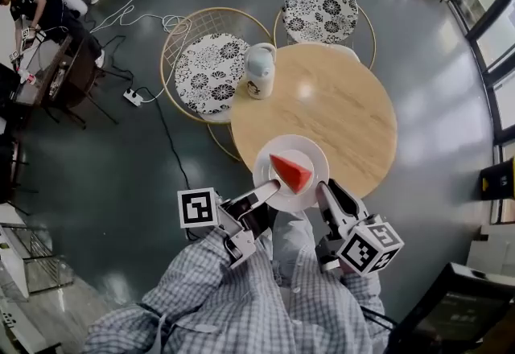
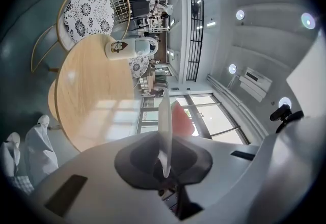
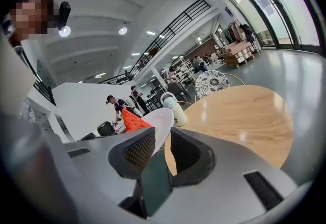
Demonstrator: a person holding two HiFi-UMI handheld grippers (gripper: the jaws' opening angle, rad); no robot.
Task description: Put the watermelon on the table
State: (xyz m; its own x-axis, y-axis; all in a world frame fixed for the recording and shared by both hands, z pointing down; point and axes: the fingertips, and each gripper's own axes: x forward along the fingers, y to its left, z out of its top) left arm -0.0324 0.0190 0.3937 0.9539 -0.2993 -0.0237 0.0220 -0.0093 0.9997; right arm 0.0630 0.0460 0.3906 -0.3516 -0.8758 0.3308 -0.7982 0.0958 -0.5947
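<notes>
A red watermelon wedge lies on a white plate held over the near edge of the round wooden table. My left gripper is shut on the plate's left rim. In the left gripper view the plate shows edge-on between the jaws of that gripper, with the watermelon to its right. My right gripper sits at the plate's right side, open. In the right gripper view the plate and the wedge show beyond the left jaw of that gripper.
A pale insulated jug stands at the table's far left edge. Two round wire chairs with patterned cushions stand beyond the table. Cables and a power strip lie on the dark floor to the left. People sit at desks far left.
</notes>
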